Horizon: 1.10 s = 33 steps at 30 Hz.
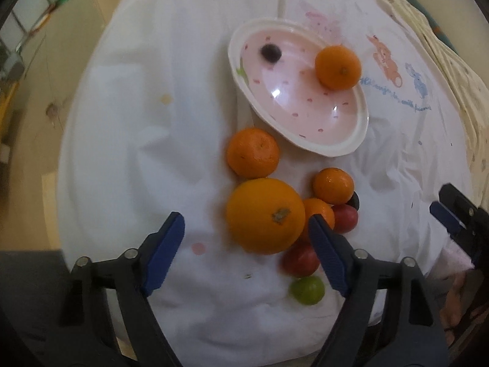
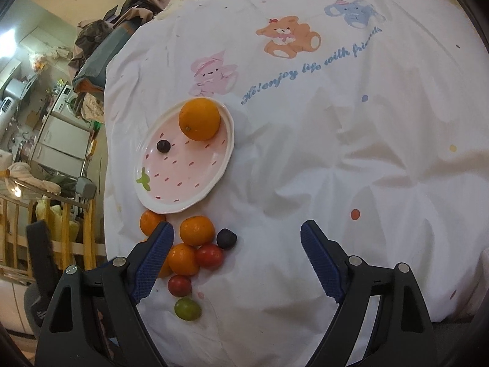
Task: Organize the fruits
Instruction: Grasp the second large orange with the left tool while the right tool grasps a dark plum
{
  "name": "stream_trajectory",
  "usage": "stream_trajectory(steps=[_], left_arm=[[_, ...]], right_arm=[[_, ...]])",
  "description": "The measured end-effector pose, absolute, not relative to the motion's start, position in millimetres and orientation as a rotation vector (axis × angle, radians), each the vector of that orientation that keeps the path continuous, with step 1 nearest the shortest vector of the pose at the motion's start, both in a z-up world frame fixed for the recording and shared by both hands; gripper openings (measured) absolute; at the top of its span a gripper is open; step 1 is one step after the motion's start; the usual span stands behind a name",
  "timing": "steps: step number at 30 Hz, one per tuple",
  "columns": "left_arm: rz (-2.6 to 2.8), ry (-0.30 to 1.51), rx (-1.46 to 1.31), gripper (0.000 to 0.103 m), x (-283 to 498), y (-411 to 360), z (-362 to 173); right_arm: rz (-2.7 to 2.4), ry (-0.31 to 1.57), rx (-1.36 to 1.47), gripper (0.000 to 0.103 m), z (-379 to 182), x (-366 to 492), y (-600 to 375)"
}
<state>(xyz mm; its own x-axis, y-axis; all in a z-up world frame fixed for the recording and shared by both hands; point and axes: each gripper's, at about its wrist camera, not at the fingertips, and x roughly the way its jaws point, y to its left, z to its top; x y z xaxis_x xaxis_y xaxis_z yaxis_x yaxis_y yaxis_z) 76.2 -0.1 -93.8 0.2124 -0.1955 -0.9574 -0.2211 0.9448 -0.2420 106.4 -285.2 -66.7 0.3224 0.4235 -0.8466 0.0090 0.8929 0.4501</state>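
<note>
A pink strawberry-pattern plate (image 1: 351, 150) (image 2: 152, 205) lies on the white cloth and holds an orange (image 1: 337, 67) (image 2: 199, 119) and a dark grape (image 1: 270, 52) (image 2: 163, 146). Before the plate sits a fruit pile: a big orange (image 1: 264, 215), mandarins (image 1: 253, 152) (image 2: 197, 231), red tomatoes (image 1: 299, 260) (image 2: 209, 255), a green one (image 1: 307, 290) (image 2: 187, 308) and a dark grape (image 2: 226, 238). My left gripper (image 1: 246, 218) is open and straddles the big orange, its left pad clear of it. My right gripper (image 2: 237, 226) is open just right of the pile, gripping nothing.
The white cloth (image 2: 336, 153) with printed animals and blue lettering covers a soft, creased surface. Its left edge drops to the floor, where a wooden rail (image 2: 64, 238) and household clutter (image 2: 55, 128) stand. The right gripper's fingers (image 1: 449, 214) show at the left view's right edge.
</note>
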Motion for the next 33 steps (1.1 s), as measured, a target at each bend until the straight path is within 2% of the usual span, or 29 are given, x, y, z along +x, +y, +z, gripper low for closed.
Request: stream_trajectory(steps=[5, 8, 12, 13, 16, 21, 28, 29, 31, 32, 33], left_arm=[[0.013, 1.420, -0.415, 0.074, 81, -7, -108], [0.007, 1.457, -0.415, 0.064, 83, -12, -117], [0.006, 1.480, -0.482, 0.063, 83, -9, -125], [-0.007, 1.479, -0.498, 0.057, 83, -8, -125], [-0.013, 1.477, -0.450, 0.052, 82, -10, -121], [-0.034, 1.463, -0.384, 0.051, 81, -15, -110], [-0.018, 1.320, -0.286, 0.051, 68, -6, -70], [-0.006, 1.304, -0.284, 0.051, 68, -3, -66], [0.009, 1.290, -0.290, 0.051, 67, 4, -63], [0.014, 1.286, -0.292, 0.051, 69, 5, -62], [0.019, 1.287, -0.294, 0.051, 72, 6, -63]], right_arm=[[0.275, 1.230, 0.417, 0.088, -68, 108, -287], [0.273, 1.230, 0.414, 0.088, -68, 108, -288], [0.279, 1.235, 0.418, 0.088, -69, 110, -288], [0.280, 1.237, 0.414, 0.088, -69, 110, -287], [0.285, 1.246, 0.405, 0.088, -71, 111, -283], [0.288, 1.263, 0.405, 0.088, -75, 111, -282], [0.289, 1.318, 0.425, 0.088, -90, 111, -281], [0.297, 1.335, 0.438, 0.087, -94, 112, -280], [0.318, 1.376, 0.490, 0.075, -101, 114, -277], [0.321, 1.404, 0.509, 0.064, -106, 115, -275], [0.314, 1.431, 0.528, 0.058, -111, 118, -274]])
